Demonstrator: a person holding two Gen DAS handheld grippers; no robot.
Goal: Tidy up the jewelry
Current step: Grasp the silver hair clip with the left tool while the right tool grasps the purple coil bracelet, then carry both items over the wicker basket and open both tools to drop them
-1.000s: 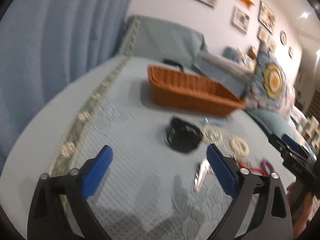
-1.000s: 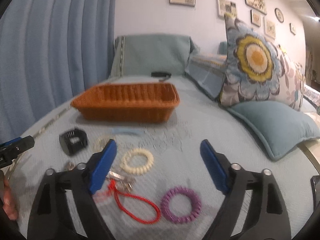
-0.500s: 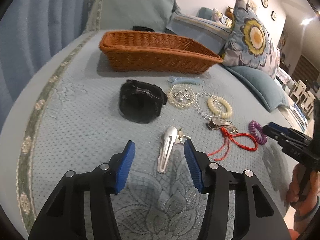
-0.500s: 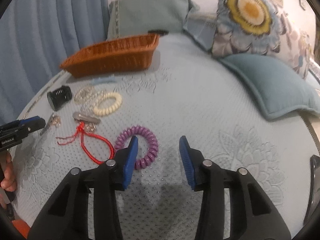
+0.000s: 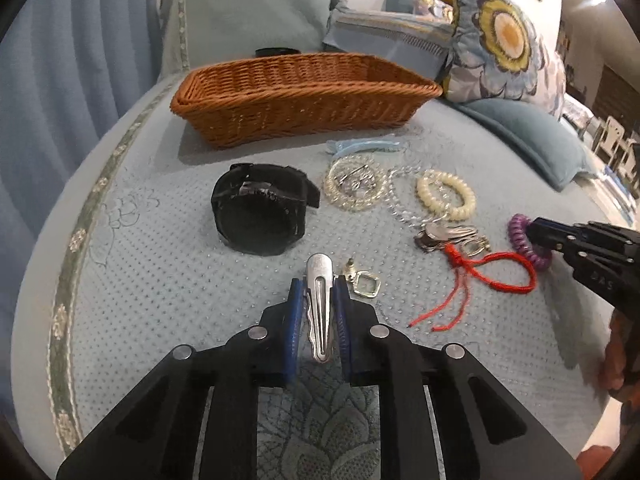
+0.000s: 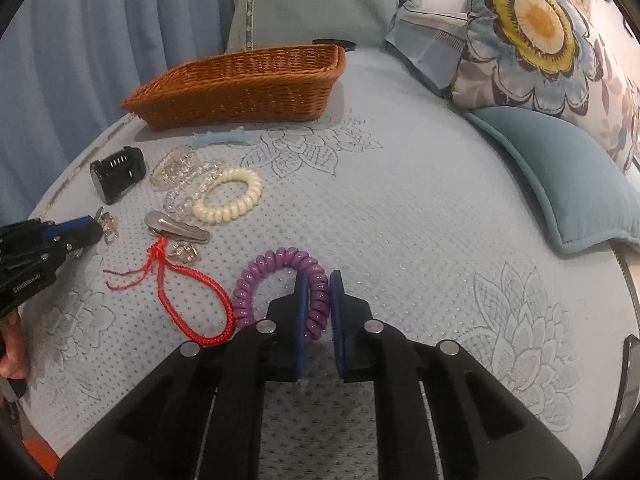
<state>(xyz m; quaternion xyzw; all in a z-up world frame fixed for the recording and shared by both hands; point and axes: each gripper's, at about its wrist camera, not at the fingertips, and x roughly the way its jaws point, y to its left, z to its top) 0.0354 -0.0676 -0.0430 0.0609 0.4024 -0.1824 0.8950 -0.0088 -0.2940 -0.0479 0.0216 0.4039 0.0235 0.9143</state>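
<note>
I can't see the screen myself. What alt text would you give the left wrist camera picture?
The left gripper is closed on a silver hair clip lying on a pale blue bedspread. Beyond it lie a black watch, bracelets, a red cord and a wicker basket. At the right edge, the right gripper meets a purple coil hair tie.

Pale blue quilted bedspread point(image 6: 420, 208) w/ stitched flower motifs covers the bed. Blue pleated curtain point(image 6: 80, 40) at left. Big floral cushion point(image 6: 536, 28) leans behind a plain teal pillow point(image 6: 560, 184). Framed pics on wall, upper right.
</note>
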